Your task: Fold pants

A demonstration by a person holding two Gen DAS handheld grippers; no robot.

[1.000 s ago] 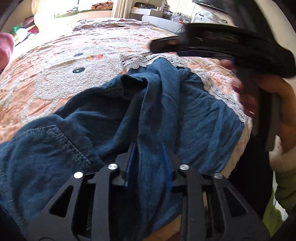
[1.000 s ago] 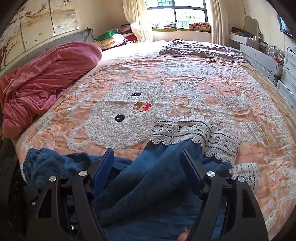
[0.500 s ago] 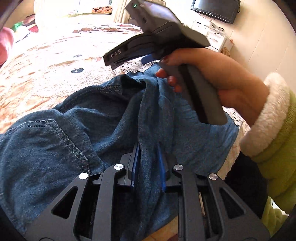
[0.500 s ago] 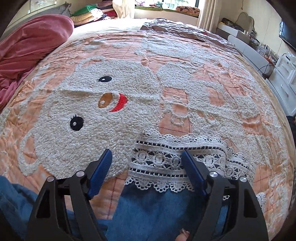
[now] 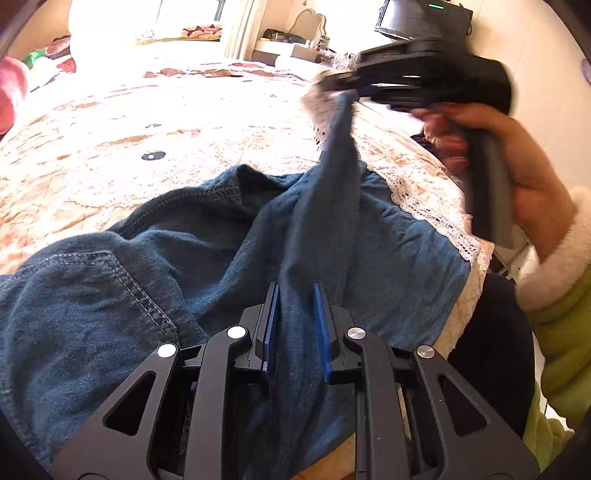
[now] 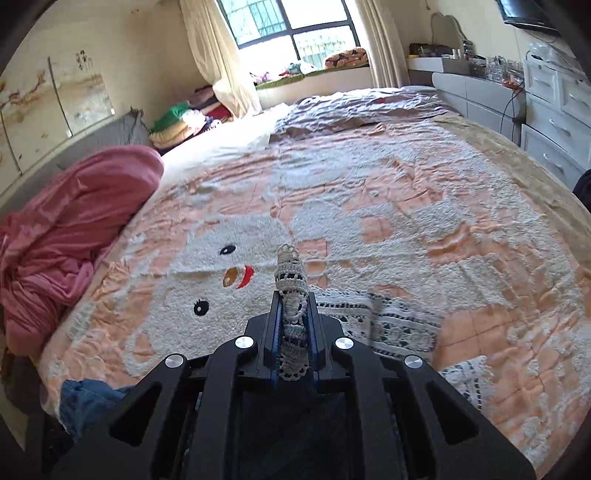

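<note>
Lying across the near end of a peach-and-white bedspread (image 6: 424, 236) with a cartoon face, with a crumpled pink blanket (image 6: 70, 229) heaped along its left side, stacked clothes (image 6: 177, 125) by the curtained window (image 6: 295, 22), and white drawers (image 6: 554, 110) lining the right wall. Nothing standing between the two tools and the cloth. Compared with a second ago, now rising at the lace-trimmed hem and drawn up off the bed into a taut ridge, where before resting flat under wide-spread right fingers. Having just been closing, and now pinched tight on the lace hem (image 6: 293, 295) by the right gripper (image 6: 293, 306), with the trim poking out past the blue pads. Clamping narrowly on a fold of the blue pants (image 5: 184, 266) in the left gripper (image 5: 295, 295), much as a second ago, with the denim running between its blue pads (image 5: 271, 314) and out both ends. Being held up by a hand (image 5: 517, 166) in a fluffy white cuff and green sleeve (image 5: 554, 332), motion-blurred in the left wrist view. Spreading in bunched folds from the left fingers toward the bed edge, with a stitched pocket (image 5: 110, 280) lying to the left and the lifted leg stretching straight from the left pads up to the right ones.
</note>
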